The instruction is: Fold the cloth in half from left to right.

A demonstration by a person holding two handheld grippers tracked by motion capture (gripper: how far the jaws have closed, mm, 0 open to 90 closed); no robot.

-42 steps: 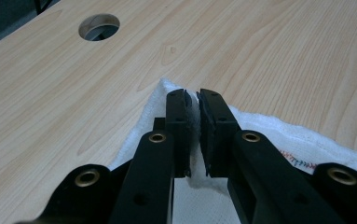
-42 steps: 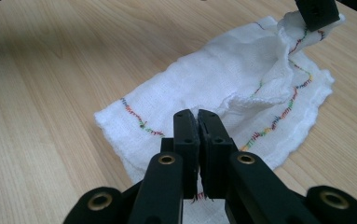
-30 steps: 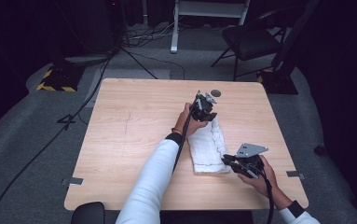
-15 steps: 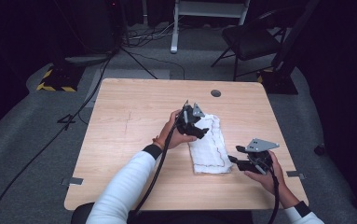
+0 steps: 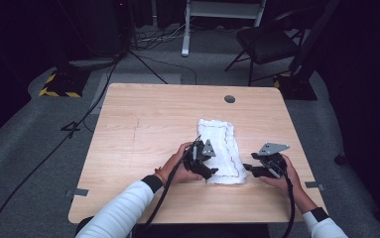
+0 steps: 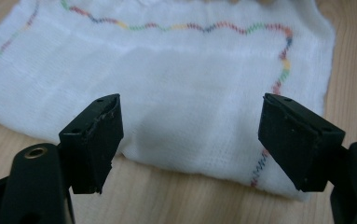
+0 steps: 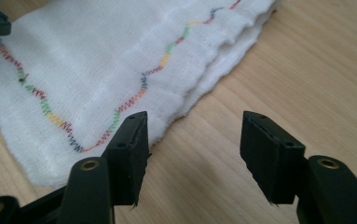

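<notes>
The white cloth (image 5: pixel 221 151) lies folded lengthwise on the table (image 5: pixel 143 129), near its front edge. Our left gripper (image 5: pixel 205 165) and right gripper (image 5: pixel 253 168) have just been opening; both now stand spread beside its near end, nothing between them. We judge this fold finished, the next grasp pending.

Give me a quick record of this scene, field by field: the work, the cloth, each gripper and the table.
work: folding a cloth on a table
cloth: white, multicoloured zigzag stitching, folded into a long strip, lying flat
left gripper: at the strip's near left edge, jaws just opened, nothing between them
right gripper: at the near right edge, jaws just opened, empty
table: light wood, round dark grommet near the far edge
</notes>
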